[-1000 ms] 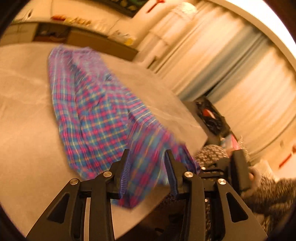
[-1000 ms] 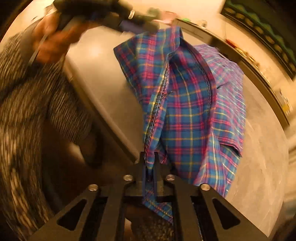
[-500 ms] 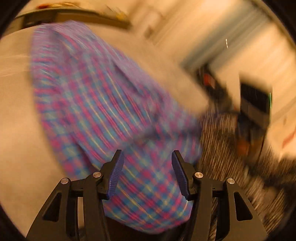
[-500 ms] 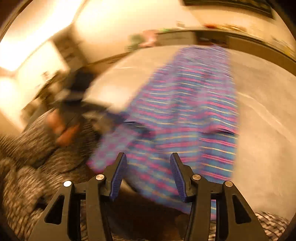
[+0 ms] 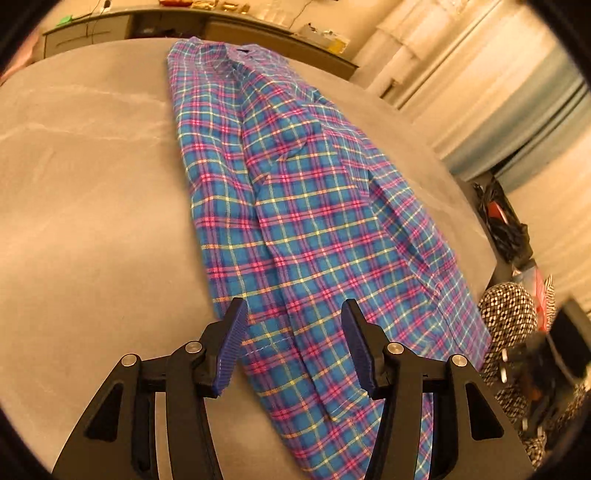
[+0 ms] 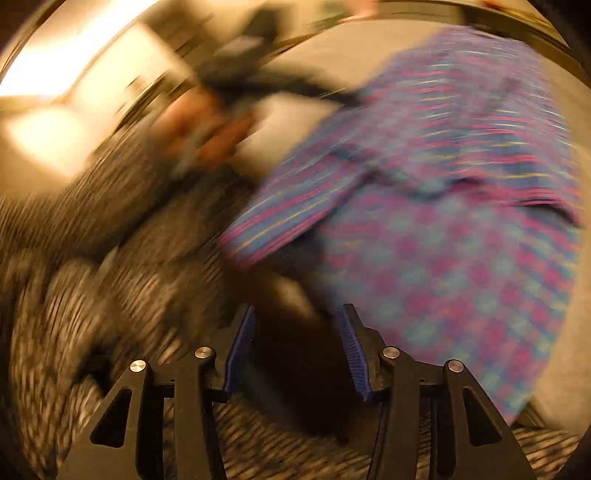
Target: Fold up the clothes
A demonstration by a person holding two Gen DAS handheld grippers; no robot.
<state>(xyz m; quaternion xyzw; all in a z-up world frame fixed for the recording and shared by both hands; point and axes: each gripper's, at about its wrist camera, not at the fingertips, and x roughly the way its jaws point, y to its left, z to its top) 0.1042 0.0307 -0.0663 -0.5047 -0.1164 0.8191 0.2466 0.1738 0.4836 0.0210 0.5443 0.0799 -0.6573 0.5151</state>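
A blue, pink and yellow plaid shirt (image 5: 310,221) lies folded lengthwise in a long strip on the grey table (image 5: 85,206), collar at the far end and hem hanging over the near edge. My left gripper (image 5: 293,347) is open and empty, just above the shirt's near end. In the right wrist view, which is badly blurred, the shirt (image 6: 454,229) fills the right side. My right gripper (image 6: 297,347) is open and empty, off the table's near edge and left of the shirt's hem.
A low cabinet (image 5: 122,26) with clutter on top runs behind the table. Pale curtains (image 5: 487,88) hang at the right. A dark bag (image 5: 502,225) sits past the table's right edge. The person's speckled sleeve (image 6: 92,266) fills the left of the right wrist view.
The right gripper let go of the shirt edge and opened. Both grippers pulled back toward the near table edge. The shirt's near end dropped flat onto the table.
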